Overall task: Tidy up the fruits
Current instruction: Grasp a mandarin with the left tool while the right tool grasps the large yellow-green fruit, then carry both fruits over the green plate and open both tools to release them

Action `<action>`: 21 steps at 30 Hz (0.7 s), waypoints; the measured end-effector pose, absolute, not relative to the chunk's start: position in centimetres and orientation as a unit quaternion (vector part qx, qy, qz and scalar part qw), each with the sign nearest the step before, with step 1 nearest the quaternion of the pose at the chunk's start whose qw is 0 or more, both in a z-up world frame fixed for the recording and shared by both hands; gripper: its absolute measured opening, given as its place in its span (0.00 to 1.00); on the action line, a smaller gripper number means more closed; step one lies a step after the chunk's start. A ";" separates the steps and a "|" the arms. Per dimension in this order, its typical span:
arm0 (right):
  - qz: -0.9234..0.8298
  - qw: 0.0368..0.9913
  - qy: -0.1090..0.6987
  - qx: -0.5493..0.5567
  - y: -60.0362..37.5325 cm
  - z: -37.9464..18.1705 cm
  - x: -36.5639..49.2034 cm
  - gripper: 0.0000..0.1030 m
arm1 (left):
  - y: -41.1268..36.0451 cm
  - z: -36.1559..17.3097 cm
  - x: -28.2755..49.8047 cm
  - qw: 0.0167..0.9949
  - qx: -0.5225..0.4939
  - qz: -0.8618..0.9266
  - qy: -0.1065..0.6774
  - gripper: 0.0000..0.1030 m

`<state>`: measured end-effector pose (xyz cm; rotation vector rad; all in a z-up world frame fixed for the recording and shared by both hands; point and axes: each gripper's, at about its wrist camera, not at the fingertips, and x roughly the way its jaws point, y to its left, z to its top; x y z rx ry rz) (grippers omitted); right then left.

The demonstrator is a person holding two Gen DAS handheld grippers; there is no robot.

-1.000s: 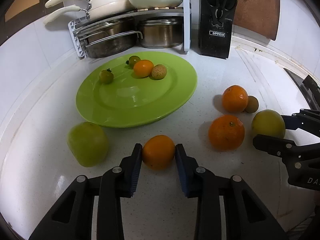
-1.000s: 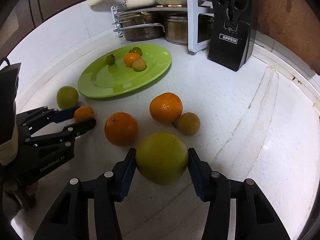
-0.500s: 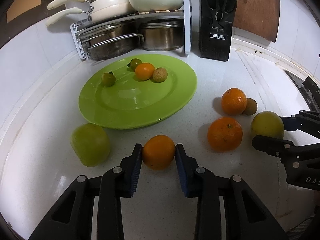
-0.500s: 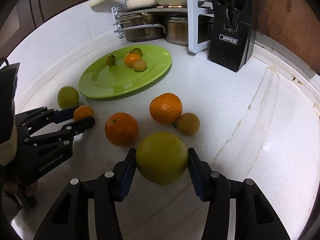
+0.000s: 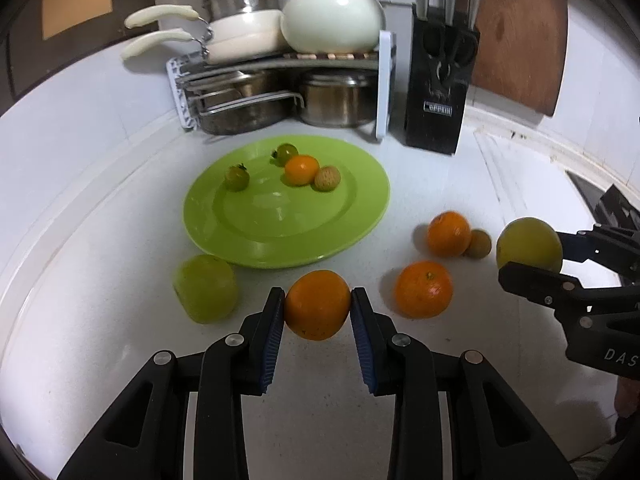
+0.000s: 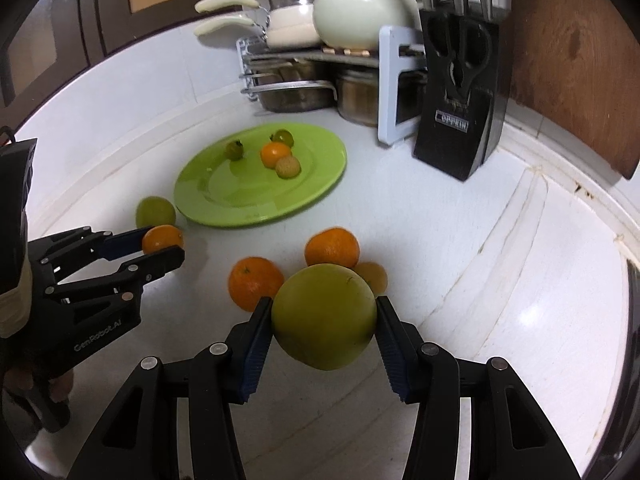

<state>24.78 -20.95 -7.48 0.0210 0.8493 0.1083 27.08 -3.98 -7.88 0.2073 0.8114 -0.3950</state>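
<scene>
My left gripper is shut on a small orange and holds it above the white counter, near the front rim of the green plate. My right gripper is shut on a large yellow-green fruit, lifted off the counter. The plate holds two small green tomatoes, a small orange and a speckled fruit. A green apple lies left of the plate. Two oranges and a small brown fruit lie on the counter to the right.
A rack of pots and pans with a white pot on top stands behind the plate. A black knife block stands right of it, in front of a wooden board. White tiled walls curve around the counter.
Both grippers have risen with their fruits, which now hang clear of the counter. The views have tilted up, showing more of the pot rack.
</scene>
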 end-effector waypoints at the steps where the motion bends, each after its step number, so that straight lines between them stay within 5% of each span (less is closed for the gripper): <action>1: 0.058 0.911 0.408 0.010 -20.9 -7.1 24.8 0.50 | -3.9 -7.5 26.9 0.897 0.098 -0.187 0.388 0.32; 21: 0.137 0.919 0.368 -0.022 -18.3 -3.2 26.2 0.50 | -2.0 -2.3 25.7 0.929 0.089 -0.130 0.334 0.32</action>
